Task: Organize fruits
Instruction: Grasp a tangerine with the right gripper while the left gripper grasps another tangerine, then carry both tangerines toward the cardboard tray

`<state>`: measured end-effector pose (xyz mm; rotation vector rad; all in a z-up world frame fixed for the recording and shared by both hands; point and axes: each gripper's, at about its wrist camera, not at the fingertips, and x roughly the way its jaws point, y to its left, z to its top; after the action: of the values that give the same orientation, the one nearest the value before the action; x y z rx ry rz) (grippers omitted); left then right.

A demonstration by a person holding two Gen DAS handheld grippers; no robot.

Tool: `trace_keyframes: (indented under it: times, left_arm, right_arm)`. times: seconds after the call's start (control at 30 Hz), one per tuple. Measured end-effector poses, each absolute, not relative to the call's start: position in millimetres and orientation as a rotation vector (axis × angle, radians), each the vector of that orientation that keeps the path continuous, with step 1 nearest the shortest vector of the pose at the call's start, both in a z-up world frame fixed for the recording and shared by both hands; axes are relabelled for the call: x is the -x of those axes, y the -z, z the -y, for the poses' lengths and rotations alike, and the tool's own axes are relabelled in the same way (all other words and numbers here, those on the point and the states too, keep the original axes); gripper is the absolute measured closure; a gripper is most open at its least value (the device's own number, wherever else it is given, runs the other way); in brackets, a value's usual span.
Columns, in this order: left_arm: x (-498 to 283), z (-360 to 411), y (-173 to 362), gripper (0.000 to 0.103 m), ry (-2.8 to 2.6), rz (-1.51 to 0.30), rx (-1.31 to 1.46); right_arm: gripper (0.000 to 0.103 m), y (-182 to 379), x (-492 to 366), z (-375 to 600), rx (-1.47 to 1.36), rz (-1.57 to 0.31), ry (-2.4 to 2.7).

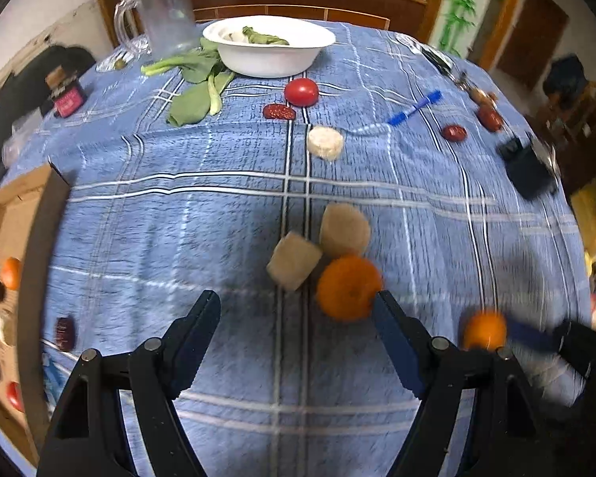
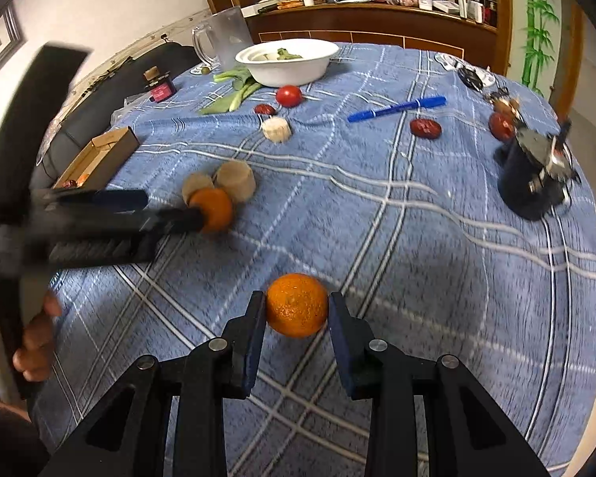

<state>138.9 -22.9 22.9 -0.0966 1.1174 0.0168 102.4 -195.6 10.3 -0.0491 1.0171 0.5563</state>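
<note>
At the far left of my left-hand view, the cardboard box point(image 1: 8, 214) holds small oranges, red dates and a tomato along the frame's left edge. My left claw point(image 1: 298, 310) is spread wide at lower centre, gripping nothing; its right finger point(image 1: 393, 334) touches a loose orange point(image 1: 347, 287) just above it. Two tan cylinder pieces point(image 1: 318, 244) sit against that orange, toward centre frame. Farther up are a tomato point(image 1: 301, 91) and a white bowl point(image 1: 268, 45) at top centre.

In my right-hand view, my left claw appears blurred at middle left, beside that same orange. At lower centre my right claw point(image 2: 297, 307) is closed partway on a second orange point(image 2: 297, 304), both pads pressing its sides above the blue plaid cloth point(image 2: 437, 238). A blue pen point(image 2: 395, 108) lies at upper right.
</note>
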Motion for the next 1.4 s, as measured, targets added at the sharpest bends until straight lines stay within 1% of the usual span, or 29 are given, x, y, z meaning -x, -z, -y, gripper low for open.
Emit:
trace_keyframes:
  times: [0.17,0.23,0.27,0.33,0.37,0.4,0.43,0.53,0.67,1.1,1.4]
  left_arm:
    - [-143,31,-11,0.026,-0.001,-1.105,0.169]
    - [-144,32,-9,0.029,0.008,-1.096,0.182]
    - [-144,33,-9,0.038,0.022,-1.09,0.185]
    - [-146,37,-11,0.048,0.05,-1.086,0.183]
    - [-147,40,-12,0.06,0.069,-1.083,0.184]
    - [-149,44,-13,0.069,0.095,-1.08,0.179]
    - [-150,49,-13,0.072,0.107,-1.079,0.162]
    - [-152,58,-13,0.073,0.113,-1.062,0.103]
    - [-143,46,-15,0.074,0.129,-1.071,0.097]
    - [-44,-27,-27,0.074,0.128,-1.064,0.086]
    - [-10,-52,-42,0.073,0.159,-1.009,0.078]
  right_arm:
    - [0.069,-8,-101,200,-0.006,-1.017,-0.545]
    - [0.068,-8,-100,200,-0.003,-1.014,-0.541]
    - [0.068,-8,-99,199,0.0,-1.011,-0.539]
    - [0.068,-8,-97,200,0.002,-1.006,-0.532]
    - [0.068,-8,-98,200,0.001,-1.005,-0.53]
    - [0.068,-8,-98,200,0.001,-1.005,-0.527]
    - [0.068,-8,-98,199,0.001,-1.005,-0.523]
    - [0.068,-8,-98,197,0.005,-1.001,-0.51]
    - [0.068,-11,-91,197,0.037,-0.984,-0.473]
    - [0.068,-19,-57,194,0.068,-0.939,-0.397]
    - [0.068,-31,-43,175,0.058,-0.933,-0.347]
